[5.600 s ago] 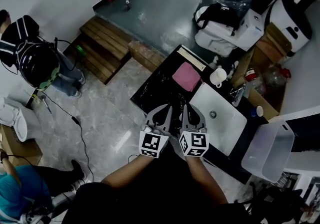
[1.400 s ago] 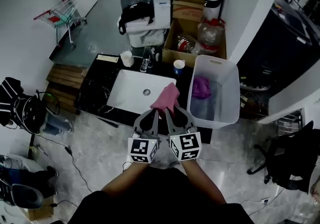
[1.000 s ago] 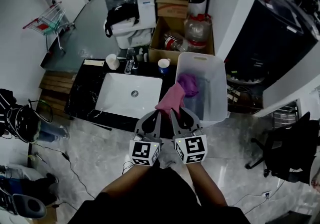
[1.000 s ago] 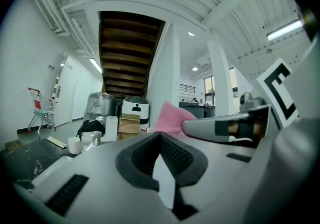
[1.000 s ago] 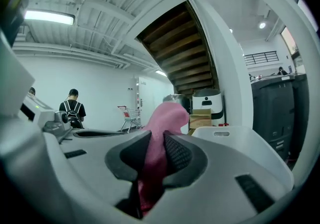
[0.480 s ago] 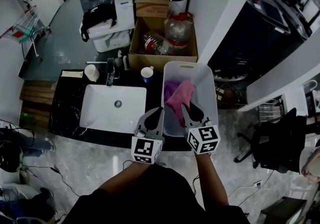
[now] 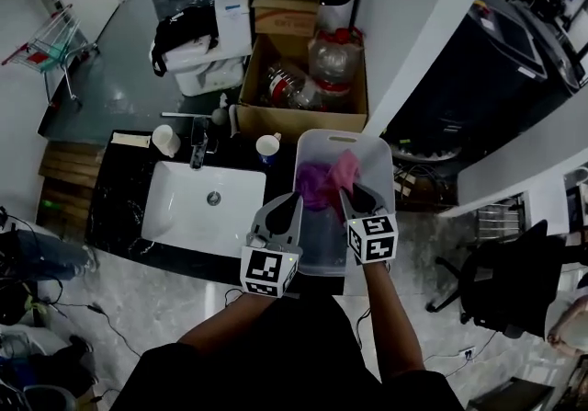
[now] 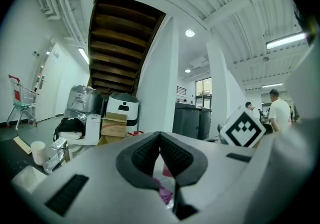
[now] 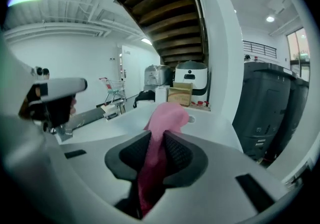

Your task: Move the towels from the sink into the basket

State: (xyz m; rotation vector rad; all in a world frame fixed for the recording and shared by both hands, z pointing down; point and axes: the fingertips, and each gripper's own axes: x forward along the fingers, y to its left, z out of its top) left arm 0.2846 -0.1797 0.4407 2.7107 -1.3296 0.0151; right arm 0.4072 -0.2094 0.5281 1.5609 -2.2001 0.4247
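In the head view my right gripper [image 7: 353,194] is shut on a pink towel [image 7: 346,168] and holds it over the clear plastic basket [image 7: 333,137]. A purple towel [image 7: 312,185] lies inside that basket. The right gripper view shows the pink towel [image 9: 167,113] pinched between the pads of the right gripper [image 9: 159,137] and draping forward. My left gripper [image 7: 290,202] hovers at the basket's left rim. It [image 8: 160,137] is shut with nothing held. The white sink [image 7: 184,216] to the left has no towel in it.
A black counter [image 7: 119,207] surrounds the sink, with a faucet [image 7: 197,150], a white cup [image 7: 165,139] and a paper cup [image 7: 267,144] along its back. A cardboard box of bottles [image 7: 303,78] stands behind the basket. An office chair [image 7: 496,280] is at the right.
The pink towel lay on the counter beside the sink; my right gripper has carried it to the right and it now hangs over the basket's far half. The left gripper stays shut alongside.
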